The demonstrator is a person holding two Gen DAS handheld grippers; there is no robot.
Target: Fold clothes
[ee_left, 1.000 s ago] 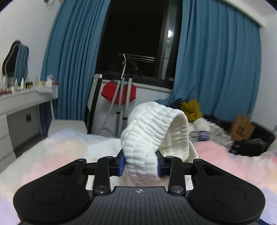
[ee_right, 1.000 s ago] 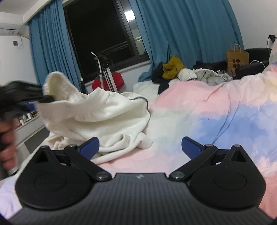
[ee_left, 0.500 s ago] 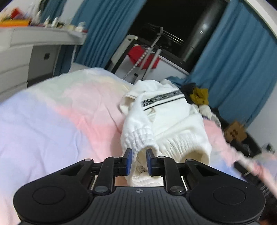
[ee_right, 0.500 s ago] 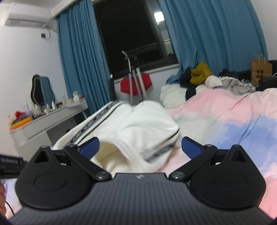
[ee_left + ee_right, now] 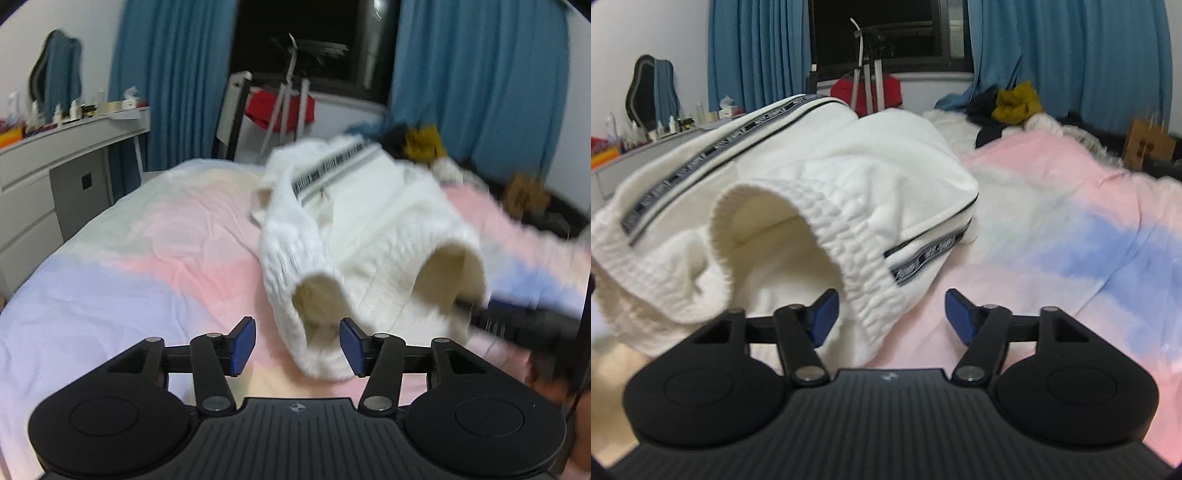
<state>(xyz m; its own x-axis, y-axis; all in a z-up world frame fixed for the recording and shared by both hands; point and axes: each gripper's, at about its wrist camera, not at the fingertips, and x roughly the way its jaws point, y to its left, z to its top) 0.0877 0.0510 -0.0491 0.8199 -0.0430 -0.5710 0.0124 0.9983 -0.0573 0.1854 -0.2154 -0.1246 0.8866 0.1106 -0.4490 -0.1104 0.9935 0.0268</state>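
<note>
A white knit garment (image 5: 369,229) with dark lettered stripes lies on the pastel bedspread (image 5: 147,258), two ribbed cuff openings facing me. My left gripper (image 5: 297,341) is open, and the left cuff (image 5: 317,314) sits between its blue pads, not clamped. My right gripper (image 5: 890,317) is open too, with the ribbed edge of the garment (image 5: 812,206) lying between its pads. The right gripper also shows blurred at the right of the left wrist view (image 5: 517,321).
A white dresser (image 5: 44,173) with bottles stands to the left of the bed. A drying rack with a red item (image 5: 280,107) stands by the dark window and blue curtains. A pile of clothes (image 5: 1012,103) and a paper bag (image 5: 1148,144) lie at the far right.
My left gripper opened and let go of the white cuff, which now rests on the bed. My right gripper narrowed its opening and moved in close to the garment's other cuff.
</note>
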